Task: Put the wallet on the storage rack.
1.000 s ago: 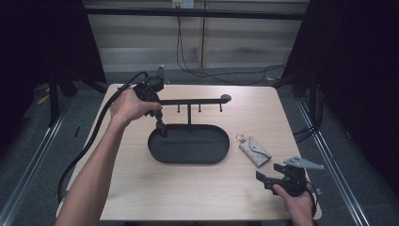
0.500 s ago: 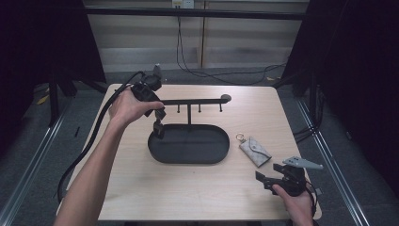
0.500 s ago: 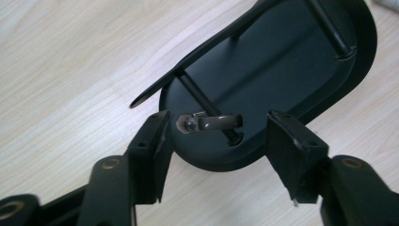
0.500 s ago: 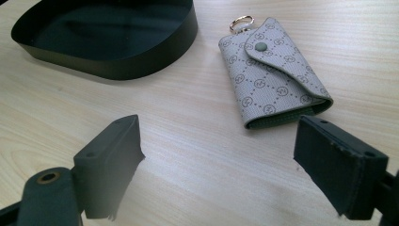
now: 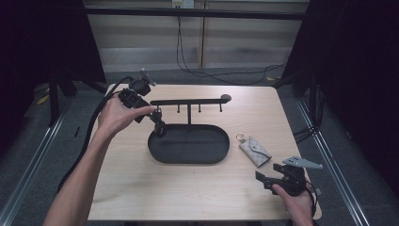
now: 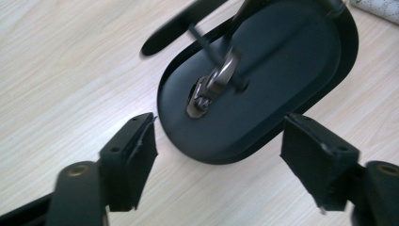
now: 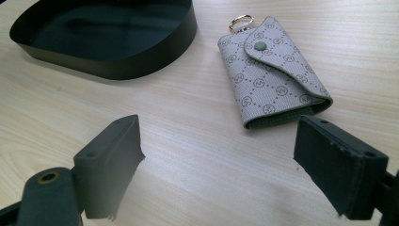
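Left gripper (image 6: 219,155): jaws just been opening, now standing wide, gripping nothing.
Key ring (image 6: 214,84): hanging from a peg of the rack (image 5: 188,101), over the tray (image 5: 188,146).
Right gripper (image 7: 219,165): gaping, empty, facing the key pouch (image 7: 273,77).

Key ring (image 6: 214,87) and hook (image 6: 207,44) show blurred.

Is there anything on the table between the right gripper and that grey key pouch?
Nothing visible. The right gripper has its jaws open, and bare table lies between it and the key pouch. The black tray sits off to the side.
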Available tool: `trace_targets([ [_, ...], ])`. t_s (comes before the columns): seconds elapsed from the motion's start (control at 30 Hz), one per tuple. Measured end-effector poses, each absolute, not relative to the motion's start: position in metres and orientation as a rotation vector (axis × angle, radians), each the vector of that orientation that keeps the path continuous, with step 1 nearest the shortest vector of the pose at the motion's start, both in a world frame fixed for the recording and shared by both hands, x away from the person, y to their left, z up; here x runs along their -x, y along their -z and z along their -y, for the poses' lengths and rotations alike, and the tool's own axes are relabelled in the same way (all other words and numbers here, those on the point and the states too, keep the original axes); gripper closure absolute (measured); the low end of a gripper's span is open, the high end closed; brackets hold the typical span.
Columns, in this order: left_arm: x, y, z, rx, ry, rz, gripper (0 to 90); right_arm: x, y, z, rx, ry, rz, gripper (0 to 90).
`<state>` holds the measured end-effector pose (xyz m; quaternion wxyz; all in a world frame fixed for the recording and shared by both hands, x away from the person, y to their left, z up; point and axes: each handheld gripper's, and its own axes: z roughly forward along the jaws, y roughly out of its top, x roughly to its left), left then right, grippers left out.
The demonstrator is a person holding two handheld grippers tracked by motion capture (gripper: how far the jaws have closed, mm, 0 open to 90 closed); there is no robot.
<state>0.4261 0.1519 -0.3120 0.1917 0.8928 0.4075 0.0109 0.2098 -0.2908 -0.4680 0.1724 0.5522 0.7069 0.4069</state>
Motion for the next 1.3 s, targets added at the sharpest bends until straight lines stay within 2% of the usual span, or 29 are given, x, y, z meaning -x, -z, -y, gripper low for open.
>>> trace_targets([
  [0.1,-0.421,0.316,-0.165,-2.507,-0.04,-1.145,23.5,-0.21,0.468,0.291,-1.567,-1.157,-2.005,15.2],
  [0.17,-0.419,0.318,-0.174,-2.486,0.008,-1.122,19.3,-0.21,0.468,0.291,-1.571,-1.156,-2.004,15.2],
  [0.3,-0.412,0.319,-0.189,-2.443,-0.016,-1.112,17.2,-0.211,0.468,0.291,-1.57,-1.154,-2.005,15.2],
  [0.43,-0.403,0.323,-0.199,-2.411,-0.026,-1.071,17.8,-0.211,0.468,0.291,-1.574,-1.157,-2.002,15.2],
  [0.6,-0.394,0.331,-0.209,-2.395,-0.019,-1.097,17.9,-0.211,0.469,0.291,-1.571,-1.155,-2.005,15.2],
  [0.83,-0.377,0.339,-0.228,-2.355,-0.076,-1.079,17.0,-0.211,0.469,0.291,-1.572,-1.151,-2.003,15.2],
  [1.3,-0.342,0.379,-0.261,-2.207,-0.152,-1.121,16.9,-0.211,0.469,0.292,-1.591,-1.15,-1.991,15.2],
])
